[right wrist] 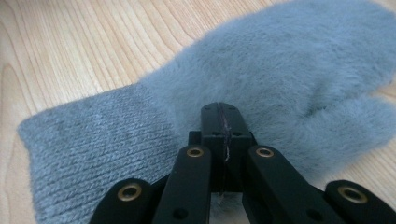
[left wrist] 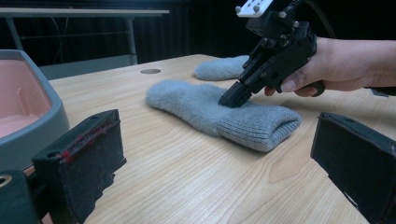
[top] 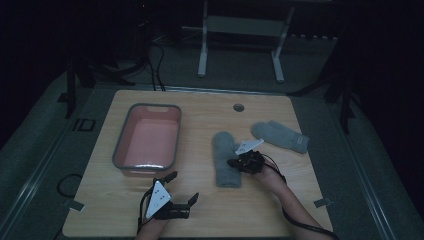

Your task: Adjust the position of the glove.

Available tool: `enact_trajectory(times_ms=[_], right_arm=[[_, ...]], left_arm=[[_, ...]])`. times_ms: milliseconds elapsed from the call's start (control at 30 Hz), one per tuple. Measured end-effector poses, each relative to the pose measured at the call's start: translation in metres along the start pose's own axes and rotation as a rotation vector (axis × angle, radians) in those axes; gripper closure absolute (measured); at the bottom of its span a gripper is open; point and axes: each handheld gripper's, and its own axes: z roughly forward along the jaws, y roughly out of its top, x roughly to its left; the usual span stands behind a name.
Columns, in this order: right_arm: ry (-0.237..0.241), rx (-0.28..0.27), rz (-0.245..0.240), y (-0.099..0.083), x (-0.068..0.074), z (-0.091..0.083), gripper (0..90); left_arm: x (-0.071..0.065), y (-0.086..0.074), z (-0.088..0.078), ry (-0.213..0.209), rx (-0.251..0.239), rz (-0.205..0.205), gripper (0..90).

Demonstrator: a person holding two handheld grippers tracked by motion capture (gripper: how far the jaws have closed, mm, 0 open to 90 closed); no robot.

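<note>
Step in hand: right gripper [top: 239,162] had its jaws closed together, tip pressed into the nearer grey mitten [left wrist: 219,109]; whether any fleece was pinched, cannot tell.
Mitten location: flat on counter [top: 210,210], right of pink basin [top: 119,150]; second mitten [top: 280,135] farther back.
Left gripper [top: 185,186]: jaws wide apart, empty, near basin.
Next move (judgement): lift only if fabric is caught; otherwise reopen and re-grasp.

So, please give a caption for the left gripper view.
Shut right hand-held gripper pressing on a grey mitten lying on the wooden table.
</note>
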Motion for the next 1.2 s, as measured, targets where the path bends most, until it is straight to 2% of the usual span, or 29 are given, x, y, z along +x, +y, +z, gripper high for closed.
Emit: enact_trajectory(times_ms=[100, 167, 233, 267, 333, 367, 467, 500, 533, 567, 600, 633, 667, 767, 1000, 1100, 1200], right_arm=[[-0.016, -0.006, 0.035, -0.001, 0.002, 0.001, 90.0], [-0.038, -0.011, 0.097, 0.000, 0.003, 0.001, 90.0], [-0.069, -0.023, 0.094, -0.001, 0.008, 0.002, 90.0], [-0.075, -0.025, 0.107, -0.001, 0.008, 0.003, 90.0], [-0.073, -0.037, 0.101, 0.000, 0.009, 0.002, 89.9], [-0.067, -0.043, 0.114, 0.000, 0.008, 0.000, 89.0], [-0.044, -0.100, 0.107, 0.004, 0.010, -0.014, 76.2], [-0.046, -0.117, 0.100, 0.006, 0.010, -0.020, 67.1], [-0.057, -0.138, 0.117, 0.007, 0.007, -0.026, 59.0], [-0.058, -0.160, 0.142, 0.007, 0.004, -0.033, 50.0], [-0.059, -0.171, 0.153, 0.007, 0.000, -0.039, 47.4], [-0.065, -0.157, 0.149, 0.006, -0.006, -0.045, 43.8], [-0.100, -0.161, 0.153, 0.003, -0.012, -0.052, 37.0], [-0.105, -0.177, 0.163, -0.005, -0.023, -0.066, 29.1], [-0.201, -0.227, 0.208, -0.031, -0.061, -0.102, 31.7], [-0.228, -0.208, 0.224, -0.042, -0.081, -0.110, 35.1], [-0.226, -0.199, 0.244, -0.050, -0.102, -0.116, 41.9]], left_arm=[[0.000, 0.000, 0.000, -0.001, 0.001, 0.000, 2.7], [0.000, 0.000, 0.000, 0.000, 0.001, -0.001, 2.7], [0.000, 0.000, 0.000, -0.001, 0.002, 0.001, 2.7], [0.000, 0.000, 0.000, -0.001, 0.003, 0.001, 2.7], [0.000, 0.000, 0.000, -0.002, 0.003, 0.003, 2.7], [0.000, 0.000, 0.000, -0.002, 0.002, 0.003, 2.7], [0.000, 0.000, 0.000, -0.003, 0.001, -0.001, 2.7], [0.000, 0.000, 0.000, -0.003, 0.001, -0.002, 2.7], [0.000, 0.000, 0.000, -0.004, 0.001, -0.002, 2.7], [0.000, 0.000, 0.000, -0.004, 0.000, -0.002, 2.7], [0.000, 0.000, 0.000, -0.005, 0.000, 0.000, 2.7], [0.000, 0.000, 0.000, -0.005, 0.001, 0.003, 2.7], [0.000, 0.000, 0.000, -0.005, 0.001, 0.004, 2.7], [0.000, 0.000, 0.000, -0.003, 0.001, 0.001, 2.7], [0.000, 0.000, 0.000, -0.003, 0.003, -0.002, 2.7], [0.000, 0.000, 0.000, -0.003, 0.002, -0.004, 2.7], [0.000, 0.000, 0.000, -0.003, 0.002, -0.004, 2.7]])
